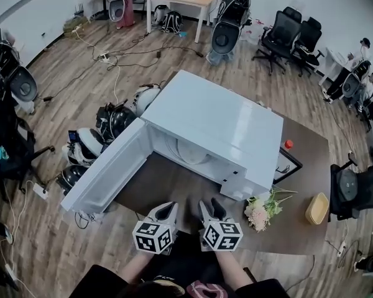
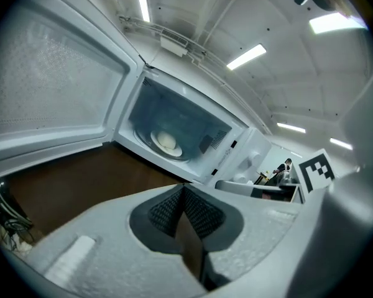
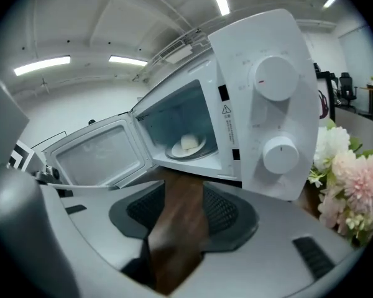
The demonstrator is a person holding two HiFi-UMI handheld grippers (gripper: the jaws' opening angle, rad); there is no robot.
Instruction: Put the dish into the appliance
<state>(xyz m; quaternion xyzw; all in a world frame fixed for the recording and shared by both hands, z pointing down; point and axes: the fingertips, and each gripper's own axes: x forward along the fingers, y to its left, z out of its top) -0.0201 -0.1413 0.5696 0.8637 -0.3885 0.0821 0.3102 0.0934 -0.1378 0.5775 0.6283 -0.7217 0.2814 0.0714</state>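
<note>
Two grippers, both empty. The left gripper has its jaws together at the tips with nothing between them. The right gripper has its jaws partly apart, and only the brown table shows through the gap.

The dish already sits inside the microwave on the turntable, with a pale round lump of food on top. The door is swung wide open to the left.

Handling, as a judgement: the dish looks like a small, shallow white plate. It is probably stiff, fairly light, smooth-glazed and so slippery under the pads, and breakable if knocked on the cavity edge. The food lies loose and would likely roll if the dish tilts. If it needs moving, the best hold is the near rim, pinched over the lip and kept level.

The dish lies ahead of both grippers and well apart from them, deep in the cavity past a strip of bare table. Neither gripper touches it. In the right gripper view it sits just above the jaw gap; in the left gripper view it is up and slightly left. Flowers stand to the right, clear of the path.
</note>
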